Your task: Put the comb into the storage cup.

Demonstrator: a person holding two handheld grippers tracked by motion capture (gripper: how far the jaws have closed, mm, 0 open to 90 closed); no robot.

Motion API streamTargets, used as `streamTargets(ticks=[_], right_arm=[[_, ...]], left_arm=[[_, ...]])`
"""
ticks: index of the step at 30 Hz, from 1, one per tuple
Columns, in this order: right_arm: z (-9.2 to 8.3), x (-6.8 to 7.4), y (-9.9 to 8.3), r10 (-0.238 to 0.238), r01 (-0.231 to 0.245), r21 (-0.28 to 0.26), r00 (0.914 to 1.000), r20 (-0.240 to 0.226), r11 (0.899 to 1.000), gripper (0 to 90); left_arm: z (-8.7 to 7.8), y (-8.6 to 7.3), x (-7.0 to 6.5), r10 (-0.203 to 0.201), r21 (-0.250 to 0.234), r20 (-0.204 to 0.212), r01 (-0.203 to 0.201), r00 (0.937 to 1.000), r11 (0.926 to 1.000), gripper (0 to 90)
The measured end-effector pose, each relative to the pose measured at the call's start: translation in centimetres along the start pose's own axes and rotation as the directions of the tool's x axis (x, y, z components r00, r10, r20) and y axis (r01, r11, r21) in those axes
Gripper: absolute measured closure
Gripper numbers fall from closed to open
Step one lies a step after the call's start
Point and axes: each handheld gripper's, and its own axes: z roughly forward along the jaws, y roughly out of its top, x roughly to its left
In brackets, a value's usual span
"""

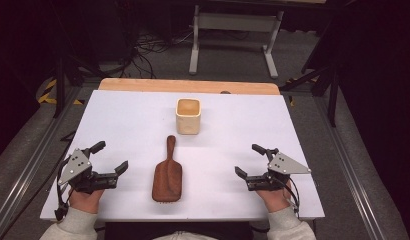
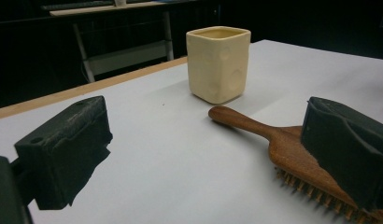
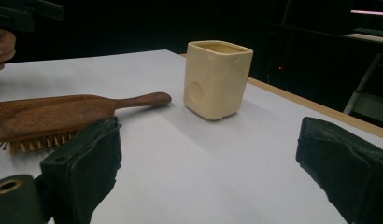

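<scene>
Wooden hairbrush (image 1: 167, 175) lay bristles-down at table (image 1: 118, 125) centre front, handle toward cream square cup (image 1: 188, 116) standing just beyond, left gripper (image 1: 112, 157) and right gripper (image 1: 247, 160) flanked brush, jaws spread wide, holding nothing, path unobstructed

Bright overhead light on the white surface (image 1: 143, 115), dark surroundings; soft shadows, and the near claw pads slightly blurred.

A white table (image 1: 293, 150) stands on grey floor (image 1: 233, 65); beyond, a metal frame (image 1: 235, 22) and dark surroundings.
</scene>
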Motion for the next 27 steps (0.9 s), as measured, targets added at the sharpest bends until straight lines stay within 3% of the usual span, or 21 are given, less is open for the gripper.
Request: streamTargets(ticks=[10, 27], right_arm=[[1.7, 0.1, 2.2, 0.012, -0.011, 0.02, 0.9979, -0.064, 1.0, 8.6], [6.5, 1.2, 5.0, -0.034, 0.045, 0.061, 0.9843, -0.173, 0.997, 11.5]], left_arm=[[0.0, 0.0, 0.0, 0.002, 0.0, 0.001, -0.002, 1.0, 1.0, 2.8], [0.0, -0.1, 0.1, 0.003, 0.009, 0.006, -0.003, 1.0, 1.0, 2.7]])
